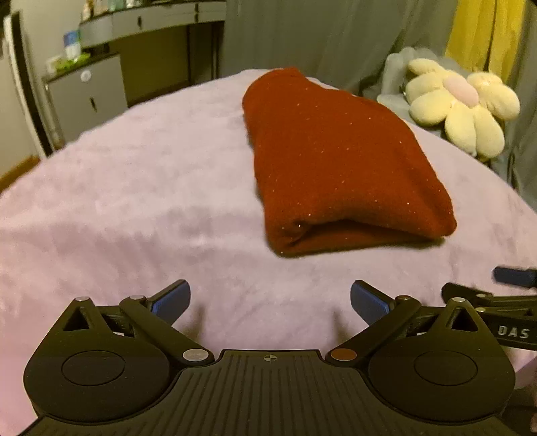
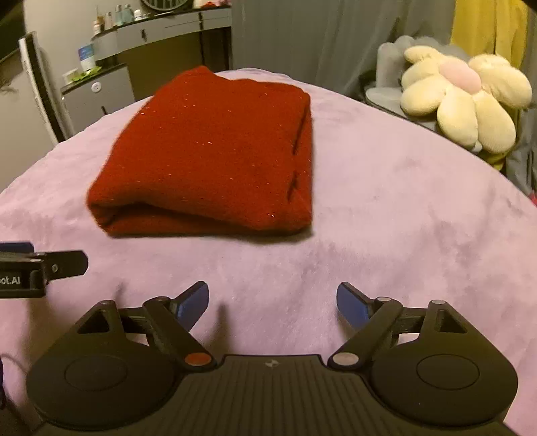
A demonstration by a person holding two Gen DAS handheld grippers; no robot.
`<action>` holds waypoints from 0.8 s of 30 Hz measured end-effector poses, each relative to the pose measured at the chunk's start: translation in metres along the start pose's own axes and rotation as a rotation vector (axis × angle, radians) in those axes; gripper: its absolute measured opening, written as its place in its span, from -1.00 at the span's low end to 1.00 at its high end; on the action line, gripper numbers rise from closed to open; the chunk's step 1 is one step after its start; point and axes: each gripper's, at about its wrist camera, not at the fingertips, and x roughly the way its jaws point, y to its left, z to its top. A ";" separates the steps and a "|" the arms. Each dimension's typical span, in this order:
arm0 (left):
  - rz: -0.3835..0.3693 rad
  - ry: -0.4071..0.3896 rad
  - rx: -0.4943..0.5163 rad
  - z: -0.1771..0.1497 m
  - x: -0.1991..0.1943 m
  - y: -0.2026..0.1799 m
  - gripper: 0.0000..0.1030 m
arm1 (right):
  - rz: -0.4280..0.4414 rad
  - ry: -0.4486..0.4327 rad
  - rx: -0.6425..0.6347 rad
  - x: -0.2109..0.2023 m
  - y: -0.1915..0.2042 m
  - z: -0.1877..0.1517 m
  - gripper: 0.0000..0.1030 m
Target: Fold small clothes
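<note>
**Both claws spread, folded red garment lying free ahead**

Left gripper (image 1: 270,298): spread wide, blue pads (image 1: 171,300) well apart, nothing between them, poised over bare lilac blanket (image 1: 117,201). Right gripper (image 2: 272,300): likewise spread, blue fingertips (image 2: 352,303) parted, holding nothing, also above the blanket. Side by side: part of the right gripper seen at the right edge of the left wrist view, part of the left gripper at the left edge of the right wrist view.

Ahead of both, apart from every finger: red garment (image 1: 339,161), folded into a thick rectangular bundle, speckled with tiny glints, lying flat on the blanket. Rounded fold edge turned toward the cameras, layers visible along it. Ahead and right of the left gripper; ahead and left of the right gripper (image 2: 208,157).

Beyond the blanket's far right edge: cream flower-shaped plush cushion (image 2: 463,97) with pink centre, resting on something grey. Behind it, grey curtain (image 2: 319,33) and a yellow one (image 2: 486,26). Far left: grey cabinet (image 2: 97,94) and dark desk (image 2: 161,37) with small bottles on top, too blurred to identify.
</note>
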 end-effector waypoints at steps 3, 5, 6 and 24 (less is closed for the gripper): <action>0.037 0.018 0.037 0.007 -0.005 -0.006 1.00 | -0.005 -0.019 -0.015 -0.013 0.006 0.005 0.92; 0.029 0.027 0.030 0.010 -0.009 -0.005 1.00 | 0.007 -0.039 -0.012 -0.022 0.009 0.008 0.92; 0.029 0.032 0.020 0.012 -0.009 -0.004 1.00 | 0.007 -0.050 -0.009 -0.025 0.008 0.011 0.92; 0.070 0.136 0.053 0.027 -0.005 -0.019 1.00 | -0.040 0.028 0.037 -0.036 0.017 0.034 0.92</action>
